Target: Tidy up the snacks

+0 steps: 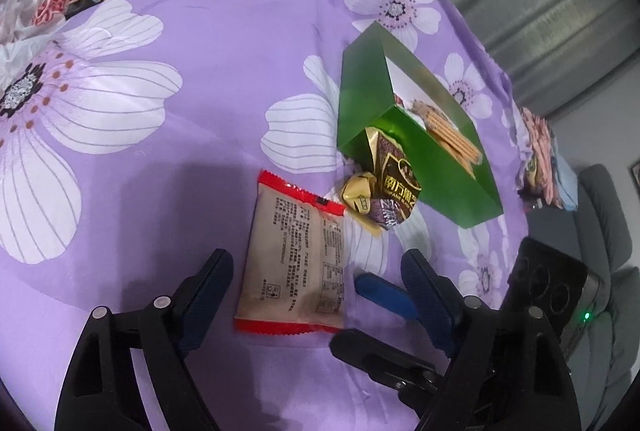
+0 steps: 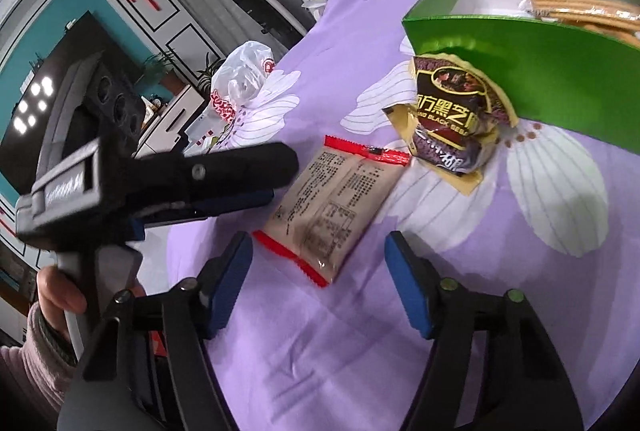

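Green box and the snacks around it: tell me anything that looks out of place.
The green box holds only biscuits. A dark sesame packet leans against its outer wall, a small gold packet lies beside it, and a red-edged packet lies face down on the purple cloth, all outside.

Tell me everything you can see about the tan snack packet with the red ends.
The tan packet is a flat sealed pouch, apparently plastic film, with crimped red strips at both ends. It lies printed back up, showing small black text and a table, flat on the purple floral cloth. The left gripper is open around it without touching; a gold candy sits near its far corner.
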A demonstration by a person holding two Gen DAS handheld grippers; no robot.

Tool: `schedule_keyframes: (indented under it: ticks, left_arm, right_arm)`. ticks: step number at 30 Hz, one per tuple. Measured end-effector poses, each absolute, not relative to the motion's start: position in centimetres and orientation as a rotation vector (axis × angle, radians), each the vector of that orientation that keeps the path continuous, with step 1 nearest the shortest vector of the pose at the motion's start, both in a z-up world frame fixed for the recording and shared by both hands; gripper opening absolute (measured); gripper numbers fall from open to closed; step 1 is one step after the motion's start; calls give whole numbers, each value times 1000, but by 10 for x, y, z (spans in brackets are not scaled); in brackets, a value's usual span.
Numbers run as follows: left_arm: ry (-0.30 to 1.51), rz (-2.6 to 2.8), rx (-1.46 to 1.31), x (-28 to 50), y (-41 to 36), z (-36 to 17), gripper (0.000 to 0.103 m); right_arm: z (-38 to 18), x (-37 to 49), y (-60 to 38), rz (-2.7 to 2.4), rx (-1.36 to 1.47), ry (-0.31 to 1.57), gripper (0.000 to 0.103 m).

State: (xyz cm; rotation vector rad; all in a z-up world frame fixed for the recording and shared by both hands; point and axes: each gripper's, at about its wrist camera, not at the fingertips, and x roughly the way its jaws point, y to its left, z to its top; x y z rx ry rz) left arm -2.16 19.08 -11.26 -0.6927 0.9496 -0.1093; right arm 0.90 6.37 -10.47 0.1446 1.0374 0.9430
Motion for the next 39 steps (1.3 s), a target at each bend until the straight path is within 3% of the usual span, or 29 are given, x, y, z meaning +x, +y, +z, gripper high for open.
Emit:
schedule_keyframes:
  ticks: [11,17,19,26,27,28,30,36,39]
  left_arm:
    - [997,-68,-687,-19,197,-125,47]
    - [1006,-72,-726,-17,200,-129,34]
    - [1004,-64,-725,-19,200,-128,33]
    - [987,-35,-714,-26,200,-125,30]
    - [993,-11,-704,-26,200,-125,30]
    - [991,5,-695,-27,202,-125,30]
    - [985,0,-689,-30,204,-123,30]
    - [984,36,-645,-36,207,-121,37]
    - [979,50,-617,-38,205,-121,37]
  right_arm:
    - [-113,21,74,963,180,1053,62]
    - [-112,16,81,965,123,1054,44]
    - [-113,17,78,967,143,1056,39]
    - [-112,14,73,977,149,1052,36]
    - [-113,14,73,979,153,1057,32]
    - [-114,14,73,971,143,1059,19]
    - [-114,14,73,980,142,1066,13]
    - [-116,16,77,961,111,1082,15]
    - [-114,14,81,966,74,1083,24]
